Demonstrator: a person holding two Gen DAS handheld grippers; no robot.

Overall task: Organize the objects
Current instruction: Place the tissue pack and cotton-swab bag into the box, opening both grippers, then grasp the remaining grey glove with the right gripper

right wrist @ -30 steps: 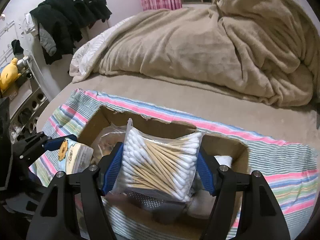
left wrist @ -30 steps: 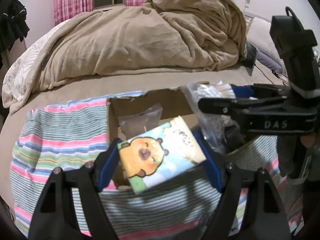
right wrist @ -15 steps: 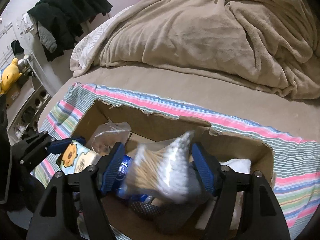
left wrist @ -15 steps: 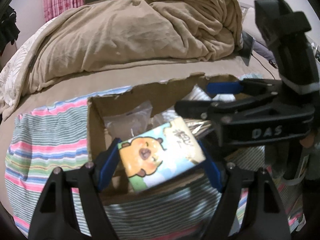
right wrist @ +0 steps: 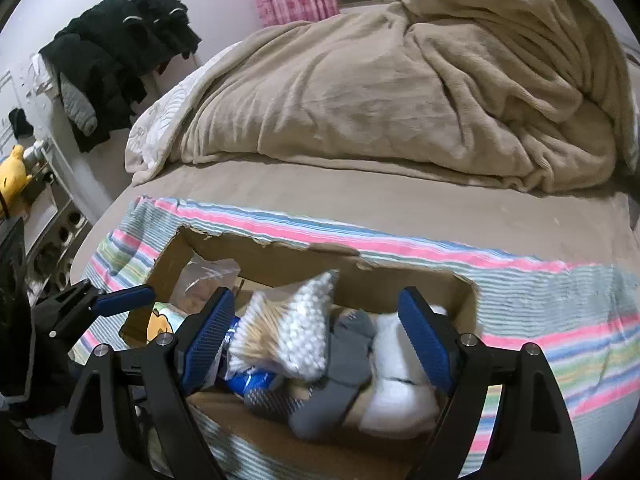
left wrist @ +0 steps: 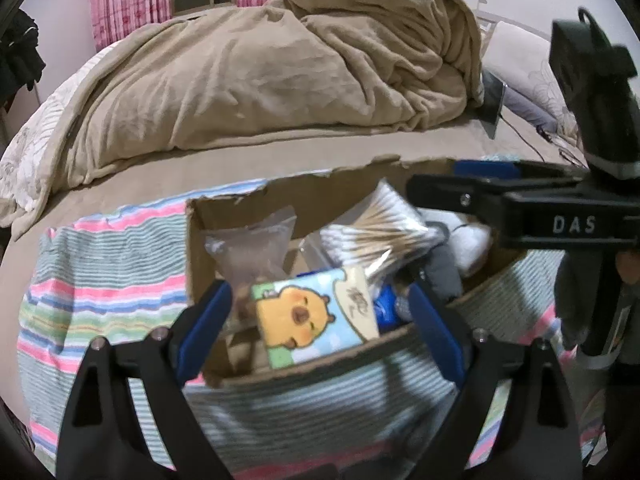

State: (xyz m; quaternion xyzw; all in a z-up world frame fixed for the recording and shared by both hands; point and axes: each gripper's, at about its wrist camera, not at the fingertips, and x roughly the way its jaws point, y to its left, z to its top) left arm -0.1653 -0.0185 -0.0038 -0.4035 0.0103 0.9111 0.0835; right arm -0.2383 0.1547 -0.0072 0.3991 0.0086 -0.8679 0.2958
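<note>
Cardboard box (left wrist: 320, 200) on the striped cloth (left wrist: 108, 272) fills the left wrist view; left tongs (left wrist: 320, 320) are spread wide, the capybara tissue pack (left wrist: 312, 316) lying loose between them inside the box, cotton swab bag (left wrist: 380, 228) behind it. Over to the right wrist: right tongs (right wrist: 316, 332) gape open above the box (right wrist: 280, 256), swab bag (right wrist: 288, 332) resting on grey and white socks (right wrist: 340, 368).
</note>
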